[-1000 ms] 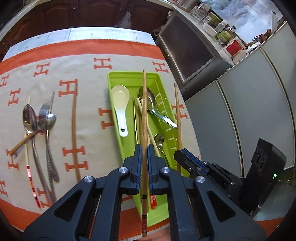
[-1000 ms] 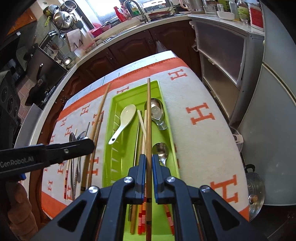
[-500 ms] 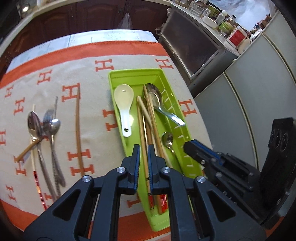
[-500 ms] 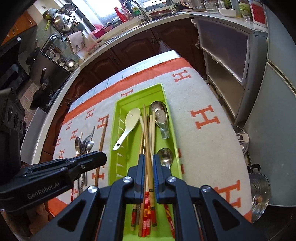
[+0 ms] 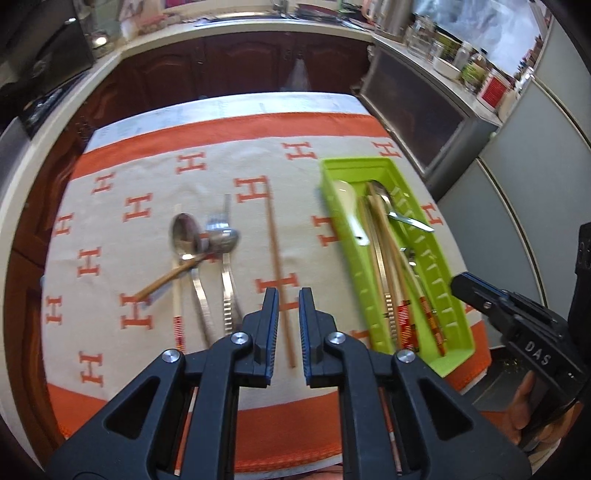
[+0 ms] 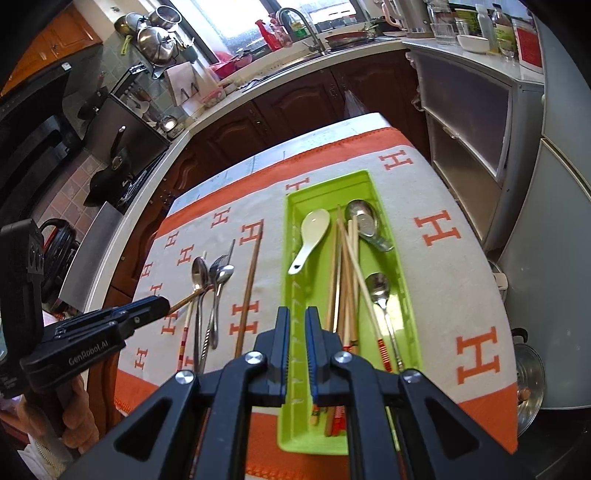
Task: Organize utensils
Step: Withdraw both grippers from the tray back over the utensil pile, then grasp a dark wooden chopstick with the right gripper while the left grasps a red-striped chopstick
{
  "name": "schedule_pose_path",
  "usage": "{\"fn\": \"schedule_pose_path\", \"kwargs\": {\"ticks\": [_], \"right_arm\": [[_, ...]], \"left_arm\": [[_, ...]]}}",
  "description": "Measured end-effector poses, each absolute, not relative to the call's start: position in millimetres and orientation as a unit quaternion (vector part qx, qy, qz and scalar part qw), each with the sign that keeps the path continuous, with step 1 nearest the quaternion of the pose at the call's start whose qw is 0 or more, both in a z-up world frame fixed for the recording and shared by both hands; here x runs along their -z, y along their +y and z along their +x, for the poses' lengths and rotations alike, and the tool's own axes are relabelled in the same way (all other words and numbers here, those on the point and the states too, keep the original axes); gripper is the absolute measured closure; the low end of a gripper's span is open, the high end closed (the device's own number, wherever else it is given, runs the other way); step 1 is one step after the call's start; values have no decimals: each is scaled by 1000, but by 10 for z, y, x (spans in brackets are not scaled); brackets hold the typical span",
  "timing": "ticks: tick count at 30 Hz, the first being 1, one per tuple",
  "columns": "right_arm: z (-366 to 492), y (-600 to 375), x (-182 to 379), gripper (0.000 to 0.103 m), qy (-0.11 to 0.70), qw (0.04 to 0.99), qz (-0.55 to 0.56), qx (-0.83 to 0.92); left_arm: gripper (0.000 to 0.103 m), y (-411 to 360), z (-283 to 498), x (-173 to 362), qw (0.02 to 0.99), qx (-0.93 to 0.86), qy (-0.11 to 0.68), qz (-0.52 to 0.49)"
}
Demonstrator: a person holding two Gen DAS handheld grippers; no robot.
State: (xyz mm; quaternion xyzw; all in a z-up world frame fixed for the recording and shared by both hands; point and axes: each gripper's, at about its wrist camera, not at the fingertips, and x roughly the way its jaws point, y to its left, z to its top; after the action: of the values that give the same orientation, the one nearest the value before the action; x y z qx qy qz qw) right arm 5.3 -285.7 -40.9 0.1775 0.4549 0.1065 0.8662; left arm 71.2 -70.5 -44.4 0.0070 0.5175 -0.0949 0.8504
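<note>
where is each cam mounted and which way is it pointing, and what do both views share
Left wrist: sits on the left tongs, looking forward and down at a lone brown chopstick on the tablecloth; own open fingers show, plus the right tongs and a hand.
Right wrist: sits on the right tongs, looking over the green tray; own open fingers show, plus the left tongs.
Shared: tray, chopstick, white spoon, loose cutlery.

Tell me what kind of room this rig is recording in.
Almost certainly a home kitchen. The right wrist view shows a sink faucet under a window, steel pots on a rack and dark wood cabinets below the counter. Utensils are being sorted into a green tray on a patterned tablecloth.
</note>
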Motion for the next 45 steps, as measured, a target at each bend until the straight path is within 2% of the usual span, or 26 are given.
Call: {"fn": "schedule_pose_path", "kwargs": {"ticks": [3,5,8,9,11,14,26,31,37,45], "right_arm": [[13,-2737,379,94,458,865,172,-116],[-4,-2655,367,86,460,864,168,-119],[-15,-2511,347,84,461,864,158,-125],[-14,-2444,345,84,463,863,154,-127],[-11,-2359,347,84,465,862,149,-132],[16,-2218,369,84,471,861,138,-135],[359,-1747,695,84,510,844,114,-123],[584,-1651,965,84,531,833,113,-104],[833,-1540,1217,84,547,828,89,-84],[937,-1375,1342,84,542,837,37,-71]], "left_arm": [[95,-393,626,379,859,69,507,5],[94,-203,574,344,864,52,501,2],[92,111,500,308,868,27,495,-7],[90,186,477,304,869,21,494,-10],[75,337,437,305,871,11,492,-17],[65,556,368,308,875,-5,483,-24],[63,885,434,737,865,11,501,-4],[63,911,569,1041,847,43,529,-39],[63,773,714,1334,829,65,553,-58],[63,450,858,1601,829,28,558,3]]}}
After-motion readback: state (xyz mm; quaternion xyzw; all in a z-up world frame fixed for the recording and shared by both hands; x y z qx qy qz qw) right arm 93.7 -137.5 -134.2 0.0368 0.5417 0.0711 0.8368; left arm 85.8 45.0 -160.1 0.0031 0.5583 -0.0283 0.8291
